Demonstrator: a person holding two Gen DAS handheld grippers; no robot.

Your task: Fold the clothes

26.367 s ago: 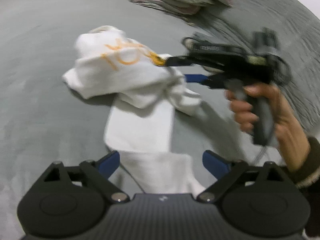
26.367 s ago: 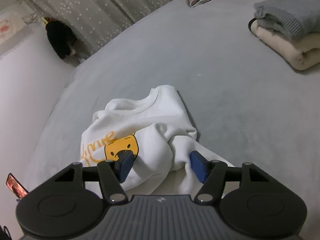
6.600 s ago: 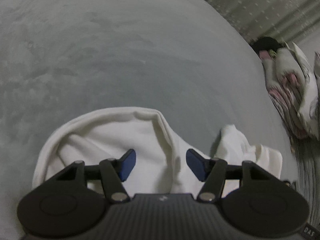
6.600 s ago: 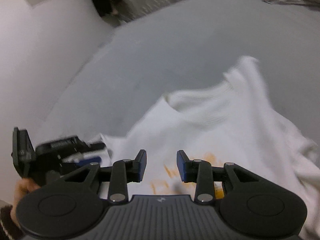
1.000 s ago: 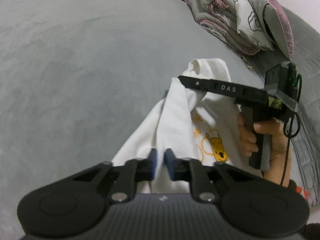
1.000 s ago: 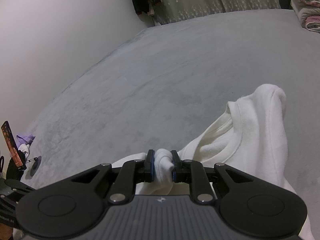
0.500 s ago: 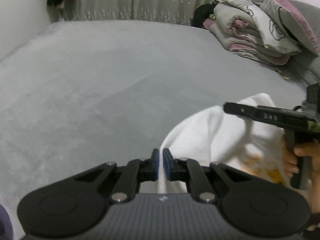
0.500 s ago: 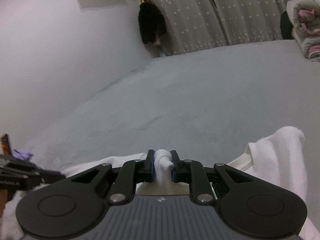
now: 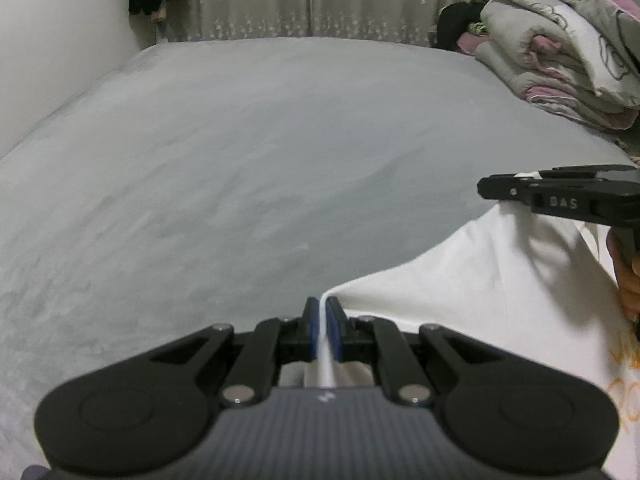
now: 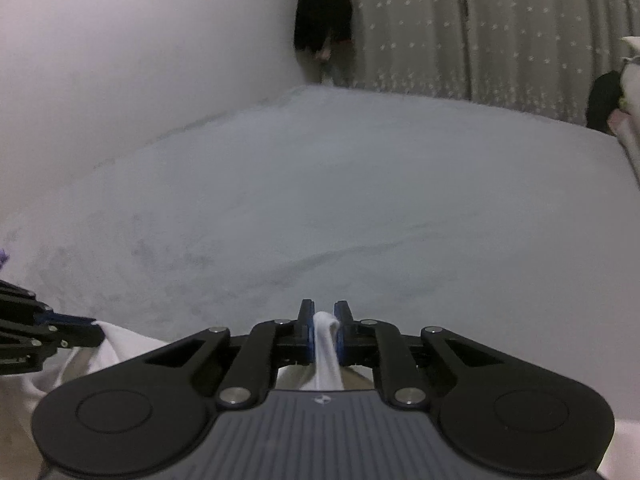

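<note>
A white sweatshirt (image 9: pixel 500 292) with an orange print hangs stretched between both grippers above the grey bed. My left gripper (image 9: pixel 323 322) is shut on a thin edge of the cloth. My right gripper (image 10: pixel 325 326) is shut on a bunched fold of the white sweatshirt (image 10: pixel 326 350). In the left wrist view the right gripper (image 9: pixel 496 188) enters from the right edge, held by a hand (image 9: pixel 624 280), with cloth at its tip. In the right wrist view the left gripper (image 10: pixel 90 334) shows at the left edge, also pinching cloth. Most of the garment is hidden below the grippers.
The grey bed cover (image 9: pixel 240 160) spreads wide in front of both grippers. A pile of folded bedding and pillows (image 9: pixel 560 52) lies at the far right. A dotted curtain (image 10: pixel 480 28) and a dark hanging item (image 10: pixel 322 12) stand behind the bed, with a white wall (image 10: pixel 120 48) on the left.
Both grippers have risen and tilted up with the sweatshirt, so more of the room shows. The garment went from bunched on the bed to spread between the two grippers.
</note>
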